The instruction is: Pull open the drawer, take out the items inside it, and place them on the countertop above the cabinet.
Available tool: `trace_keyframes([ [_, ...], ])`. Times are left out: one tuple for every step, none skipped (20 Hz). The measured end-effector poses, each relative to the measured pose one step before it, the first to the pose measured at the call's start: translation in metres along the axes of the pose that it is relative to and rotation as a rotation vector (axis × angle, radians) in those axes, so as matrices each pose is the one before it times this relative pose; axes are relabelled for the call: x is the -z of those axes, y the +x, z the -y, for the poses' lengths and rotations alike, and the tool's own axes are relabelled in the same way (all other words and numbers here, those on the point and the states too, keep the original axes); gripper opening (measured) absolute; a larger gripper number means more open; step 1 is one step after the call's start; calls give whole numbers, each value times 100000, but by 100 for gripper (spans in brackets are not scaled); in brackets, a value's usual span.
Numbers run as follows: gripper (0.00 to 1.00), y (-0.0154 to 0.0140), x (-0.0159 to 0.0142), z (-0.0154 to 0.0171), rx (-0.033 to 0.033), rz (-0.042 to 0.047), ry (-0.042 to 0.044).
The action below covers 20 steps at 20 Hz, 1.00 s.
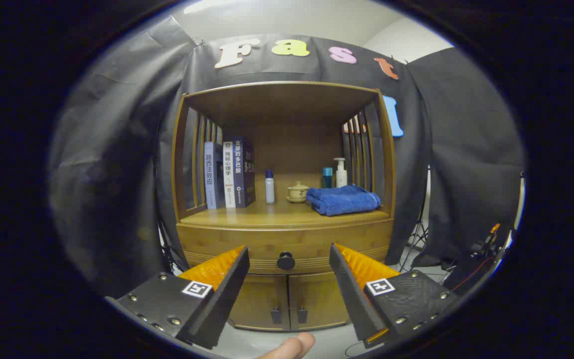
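Fingers (287, 264) stand wide apart and empty, with the closed drawer's black knob (285, 260) centred just beyond their tips, below the counter (267, 215), so advancing straight and closing squarely on it should give a clean pull.

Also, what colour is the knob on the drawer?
Black. The round drawer knob shows best in the gripper view, just beyond the open fingers, against the light wooden drawer front.

Books (228, 173), white bottle (269, 187), small teapot (297, 192), folded blue towel (343, 199), pump bottle (340, 173) on shelf
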<state>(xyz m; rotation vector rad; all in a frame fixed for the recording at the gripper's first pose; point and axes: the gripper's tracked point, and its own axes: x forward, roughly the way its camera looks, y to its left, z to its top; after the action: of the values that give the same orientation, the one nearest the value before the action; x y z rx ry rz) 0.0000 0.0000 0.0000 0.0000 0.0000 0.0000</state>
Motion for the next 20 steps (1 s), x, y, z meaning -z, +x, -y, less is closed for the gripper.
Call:
trace_keyframes([
  [97, 21, 10, -392, -1054, -439, 243],
  [97, 8, -19, -216, 38, -313, -414],
  [97, 23, -119, -95, -146, -70, -859],
  [97, 216, -64, -23, 89, 77, -821],
  [97, -28, 96, 114, 241, -290, -397],
  [97, 76, 217, 76, 357, -852, 411],
  [97, 8, 141, -195, -351, -629, 1132],
  [97, -5, -7, -2, -51, 150, 1096],
  [97, -33, -145, 6, -330, 560, 1096],
  [97, 24, -98, 22, -176, 649, 686],
  [97, 84, 169, -135, -223, 190, 9],
  [97, 9, 121, -28, -60, -71, -471],
  [97, 37, -8, 7, -281, 49, -993],
  [97, -36, 92, 18, 13, -262, -732],
  [97, 14, -31, 14, 113, -65, -446],
  [97, 72, 0, -28, -121, 134, 93],
  [97, 44, -25, -117, -306, 131, 330],
  [97, 104, 73, -39, 55, 77, 404],
  [97, 82, 71, -116, -117, 37, 2],
  [97, 206, 188, -13, -112, -188, -117],
])
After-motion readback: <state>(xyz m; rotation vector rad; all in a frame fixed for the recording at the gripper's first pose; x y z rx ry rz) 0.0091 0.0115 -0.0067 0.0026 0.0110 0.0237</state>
